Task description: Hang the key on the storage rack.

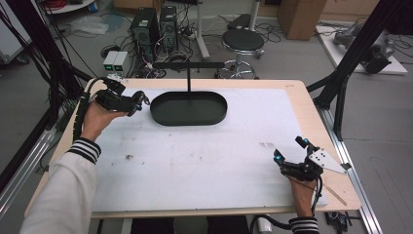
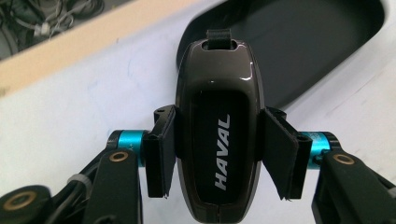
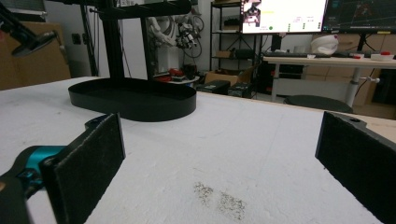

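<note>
A glossy dark-brown car key fob (image 2: 219, 126) with white "HAVAL" lettering and a short strap loop on top sits between the pads (image 2: 161, 154) of my left gripper (image 2: 219, 154), which is shut on its two sides. In the high view my left gripper (image 1: 139, 102) is lifted above the table's far left, just left of the black oval tray (image 1: 160, 117). The tray's dark inside (image 2: 303, 46) lies behind the fob. My right gripper (image 1: 290, 149) rests at the front right of the table, open, with nothing between its pads (image 3: 88, 163).
A thin post with a T-bar (image 1: 189, 64) rises from the tray's far edge. White foam sheet (image 1: 195, 156) covers the wooden table and has a small dark smudge (image 3: 219, 198). Stool, computers and cables are on the floor beyond. The tray (image 3: 133, 100) is far ahead of my right gripper.
</note>
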